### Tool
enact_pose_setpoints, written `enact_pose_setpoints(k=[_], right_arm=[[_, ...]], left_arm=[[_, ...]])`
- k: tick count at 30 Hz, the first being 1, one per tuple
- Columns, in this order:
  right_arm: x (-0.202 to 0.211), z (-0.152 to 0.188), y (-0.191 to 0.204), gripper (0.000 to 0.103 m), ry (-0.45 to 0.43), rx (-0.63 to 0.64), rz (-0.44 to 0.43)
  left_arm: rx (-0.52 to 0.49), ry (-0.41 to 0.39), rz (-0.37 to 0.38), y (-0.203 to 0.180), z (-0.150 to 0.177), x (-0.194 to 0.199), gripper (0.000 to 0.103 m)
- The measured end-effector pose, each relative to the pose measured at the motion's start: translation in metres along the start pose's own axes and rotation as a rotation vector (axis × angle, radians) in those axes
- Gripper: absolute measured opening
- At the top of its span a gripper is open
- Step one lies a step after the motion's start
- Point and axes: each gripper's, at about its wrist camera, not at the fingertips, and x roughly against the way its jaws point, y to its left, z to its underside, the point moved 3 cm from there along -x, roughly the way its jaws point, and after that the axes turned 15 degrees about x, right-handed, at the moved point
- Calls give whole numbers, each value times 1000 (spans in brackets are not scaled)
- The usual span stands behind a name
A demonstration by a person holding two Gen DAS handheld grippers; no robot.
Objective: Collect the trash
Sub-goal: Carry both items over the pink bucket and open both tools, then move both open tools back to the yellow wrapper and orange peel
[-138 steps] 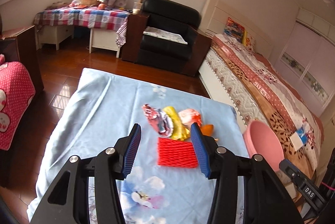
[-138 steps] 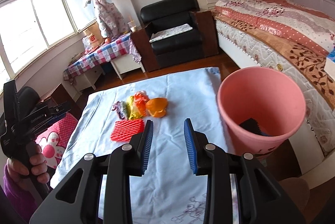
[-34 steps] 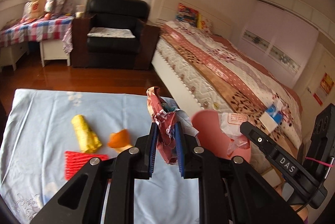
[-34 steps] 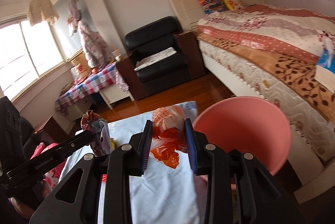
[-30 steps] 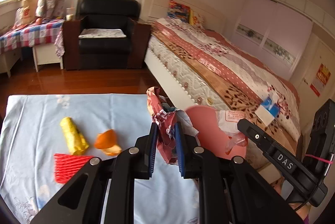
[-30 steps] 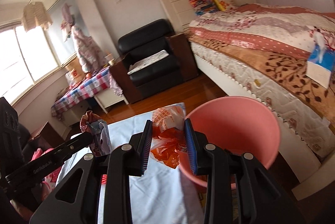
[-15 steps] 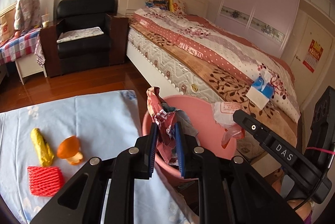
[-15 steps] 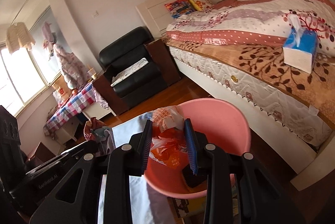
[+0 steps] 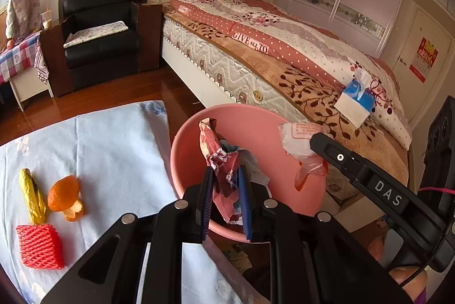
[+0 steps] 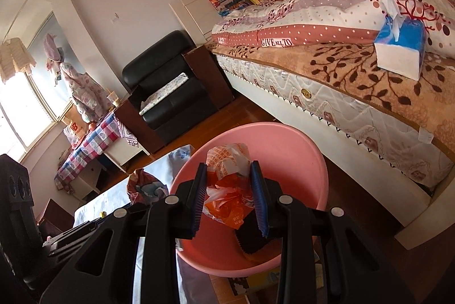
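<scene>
My left gripper (image 9: 225, 190) is shut on a crumpled red patterned wrapper (image 9: 220, 162), held over the open pink bucket (image 9: 193, 139). My right gripper (image 10: 230, 191) is shut on a white and orange plastic bag (image 10: 227, 190), also above the pink bucket (image 10: 284, 145), which holds a dark object (image 10: 250, 235) at its bottom. In the left wrist view the right gripper's black body comes in from the right with the bag (image 9: 298, 139) at its tip. On the blue tablecloth (image 9: 113, 147) lie a yellow wrapper (image 9: 31, 196), an orange peel (image 9: 64, 194) and a red foam net (image 9: 39, 245).
The bucket stands on the wooden floor between the table's edge and a bed (image 9: 284, 62). A blue tissue box (image 9: 355, 102) sits on the bed. A black armchair (image 9: 99, 31) and a table with a checked cloth (image 10: 93, 142) stand farther back.
Both grippers have swung right and downward, from over the table to above the bucket, each still holding its piece of trash. The items on the cloth have not moved.
</scene>
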Motion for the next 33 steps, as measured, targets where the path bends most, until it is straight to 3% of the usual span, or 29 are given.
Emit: enact_pose_setpoints(k=[10,12,14,27,31,33], right_arm=[[-6,2,-5,31,14,-11,18],[-6,3,-7,32,16,-15,19],[-6,4,-6,32,19,-20,16],[-6,6,-5,34,38,-27,20],[-3,4,-2,47,30,-24,19],[-1,4,-1,48,27,-17,18]], left_arm=[[21,20,13,-6,1,-15,21],[28,15,11,-5,0,-14,37],[43,9,7,-2,-2,-11,43],[83,-37,22,16,-10,17,47],[97,-57,22,26,-12,29,48],[105,-65,21,32,-11,36,48]])
